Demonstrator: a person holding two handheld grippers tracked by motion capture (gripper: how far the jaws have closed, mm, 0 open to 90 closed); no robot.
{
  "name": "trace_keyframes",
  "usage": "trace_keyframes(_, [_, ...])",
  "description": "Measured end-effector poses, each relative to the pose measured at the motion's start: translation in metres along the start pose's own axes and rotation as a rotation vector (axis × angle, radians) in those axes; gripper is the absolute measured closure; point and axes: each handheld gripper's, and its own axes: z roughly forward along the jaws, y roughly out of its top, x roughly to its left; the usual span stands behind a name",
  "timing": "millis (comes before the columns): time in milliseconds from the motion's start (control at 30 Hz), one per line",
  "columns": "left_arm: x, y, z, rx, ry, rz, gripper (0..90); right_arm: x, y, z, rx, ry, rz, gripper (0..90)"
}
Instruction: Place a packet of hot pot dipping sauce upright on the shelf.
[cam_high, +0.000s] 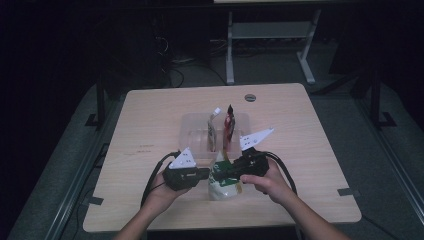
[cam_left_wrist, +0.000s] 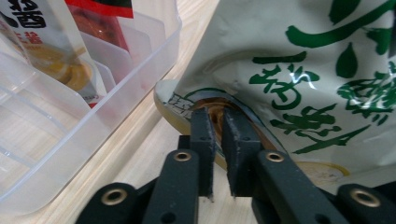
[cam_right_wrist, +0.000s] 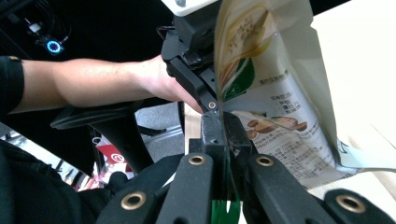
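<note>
Snack bag (cam_high: 223, 186) beside clear bin (cam_high: 192, 131) holding seemingly two sauce pouches (cam_high: 229, 126).

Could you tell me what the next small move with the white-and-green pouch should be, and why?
Probably lift the pouch towards the clear tray: both the left claw and right claw pinch it, and it stands just short of the tray, which holds two upright pouches.

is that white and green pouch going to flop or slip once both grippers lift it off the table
Probably floppy: the pouch is thin creased film, pinched only at its edges by the left hand-held gripper and the right hand-held gripper. Its glossy surface suggests it may slip. It bulges low, so likely sags.
</note>
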Motion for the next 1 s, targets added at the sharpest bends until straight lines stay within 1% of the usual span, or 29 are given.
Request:
trace_keyframes(133, [0.003, -0.003, -0.005, 0.006, 0.008, -0.019, 67.8, 0.001, 0.001, -0.001, 0.005, -0.015, 0.003, 90.0])
trace_keyframes(200, [0.005, -0.006, -0.010, 0.002, 0.007, -0.048, 62.1, 0.001, 0.001, -0.002, 0.006, -0.032, 0.001, 90.0])
trace_keyframes(233, [0.006, -0.007, -0.013, -0.002, 0.005, -0.056, 59.1, 0.000, 0.001, -0.004, 0.008, -0.044, 0.001, 90.0])
trace_keyframes(333, [0.007, -0.014, -0.024, -0.005, -0.003, -0.072, 52.9, -0.002, 0.004, -0.007, -0.004, -0.063, 0.005, 90.0])
trace_keyframes(367, [0.007, -0.016, -0.028, 0.001, -0.003, -0.070, 51.1, -0.002, 0.005, -0.008, -0.006, -0.070, 0.008, 90.0])
trace_keyframes(400, [0.006, -0.017, -0.030, 0.004, -0.001, -0.071, 49.9, -0.003, 0.007, -0.008, -0.017, -0.074, 0.008, 90.0])
trace_keyframes(467, [0.005, -0.022, -0.036, 0.005, -0.003, -0.087, 47.0, -0.004, 0.011, -0.008, -0.022, -0.081, 0.003, 90.0])
trace_keyframes(567, [0.005, -0.030, -0.044, 0.016, 0.006, -0.100, 42.1, -0.004, 0.019, -0.007, -0.027, -0.094, 0.006, 90.0])
trace_keyframes(600, [0.006, -0.033, -0.046, 0.019, 0.011, -0.103, 40.4, -0.006, 0.020, -0.006, -0.034, -0.099, -0.005, 90.0])
trace_keyframes(633, [0.006, -0.036, -0.047, 0.026, 0.014, -0.108, 38.8, -0.007, 0.023, -0.006, -0.038, -0.103, -0.004, 90.0])
trace_keyframes(667, [0.007, -0.039, -0.049, 0.033, 0.017, -0.103, 37.0, -0.008, 0.025, -0.006, -0.042, -0.106, 0.001, 90.0])
trace_keyframes(700, [0.007, -0.042, -0.049, 0.037, 0.016, -0.110, 35.8, -0.010, 0.027, -0.006, -0.046, -0.109, -0.005, 90.0])
trace_keyframes(733, [0.008, -0.045, -0.051, 0.048, 0.017, -0.105, 33.9, -0.012, 0.030, -0.006, -0.051, -0.111, 0.002, 90.0])
trace_keyframes(833, [0.009, -0.052, -0.054, 0.066, 0.020, -0.115, 29.9, -0.016, 0.037, -0.005, -0.072, -0.124, 0.004, 90.0])
trace_keyframes(900, [0.009, -0.053, -0.054, 0.068, 0.020, -0.123, 28.2, -0.018, 0.043, -0.004, -0.081, -0.133, 0.005, 90.0])
trace_keyframes(1000, [0.010, -0.053, -0.052, 0.075, 0.022, -0.110, 27.6, -0.020, 0.053, -0.002, -0.090, -0.143, -0.004, 90.0])
